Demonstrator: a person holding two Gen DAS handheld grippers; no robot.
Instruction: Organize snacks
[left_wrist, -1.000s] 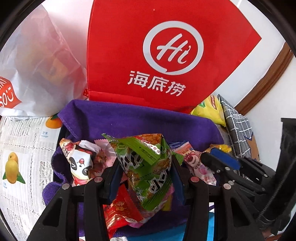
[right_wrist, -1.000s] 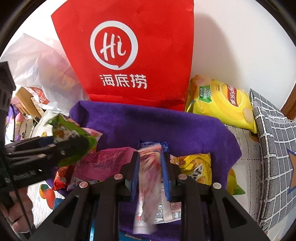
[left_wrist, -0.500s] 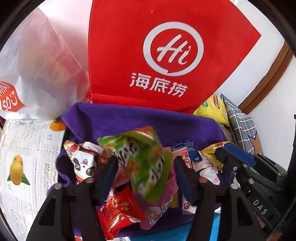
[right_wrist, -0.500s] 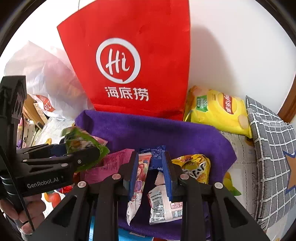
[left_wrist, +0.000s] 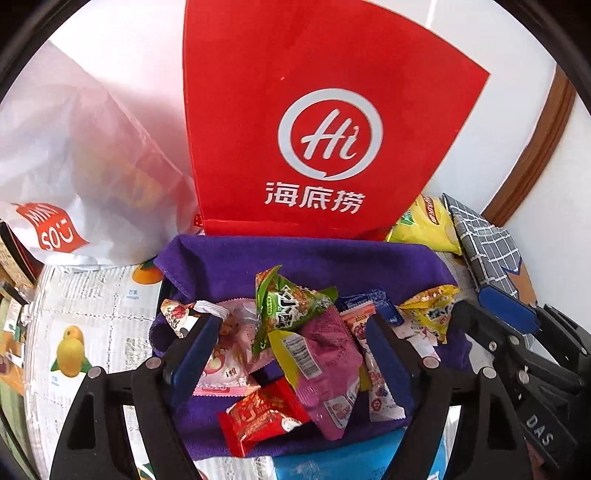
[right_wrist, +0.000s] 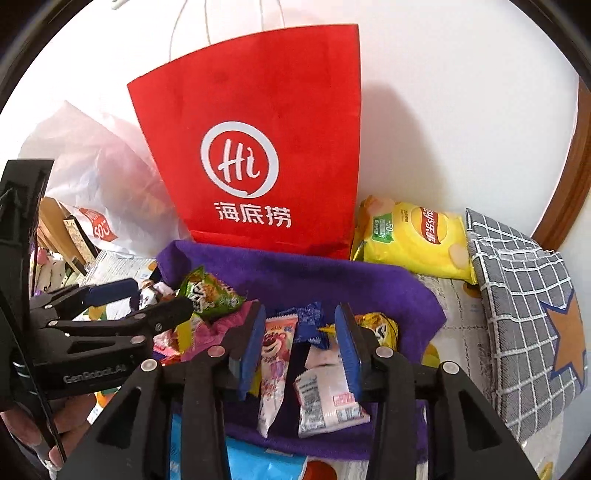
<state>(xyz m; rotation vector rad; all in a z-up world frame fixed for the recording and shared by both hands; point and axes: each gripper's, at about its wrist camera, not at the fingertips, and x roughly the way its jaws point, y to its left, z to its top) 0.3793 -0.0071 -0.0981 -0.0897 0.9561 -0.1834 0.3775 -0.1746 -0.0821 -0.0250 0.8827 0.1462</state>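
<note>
Nearest in the left wrist view, left gripper (left_wrist: 291, 343) spread wide with nothing between its blue pads, poised over a heap of snack packets on a purple cloth (left_wrist: 229, 258). Between and just past the pads: a red packet (left_wrist: 262, 413) at the near edge of the cloth, a magenta packet (left_wrist: 328, 369) overlapping a yellow one, a pale pink packet (left_wrist: 225, 369) partly behind the left pad, and a green packet (left_wrist: 288, 306) lying loose on top of the heap, touching no finger. To the right, a yellow packet (left_wrist: 432, 310) resting on the cloth beside the right gripper (left_wrist: 498, 317). In the right wrist view, right gripper (right_wrist: 299, 347) likewise parted and holding nothing, hovering above a pink bear-print packet (right_wrist: 275, 354), a white packet (right_wrist: 325, 398) and a small blue packet (right_wrist: 310, 325), all lying on the cloth. At the very bottom, a light blue package (right_wrist: 258, 461) just beneath the cloth's near edge. Under everything, a fruit-print table cover (left_wrist: 81, 332). Beyond the cloth, standing upright against the white wall, a red paper bag (right_wrist: 258, 147); to its left a white plastic bag (left_wrist: 74, 166), to its right a yellow chip bag (right_wrist: 413, 236), then a grey checked cloth (right_wrist: 524, 302) farther right.
</note>
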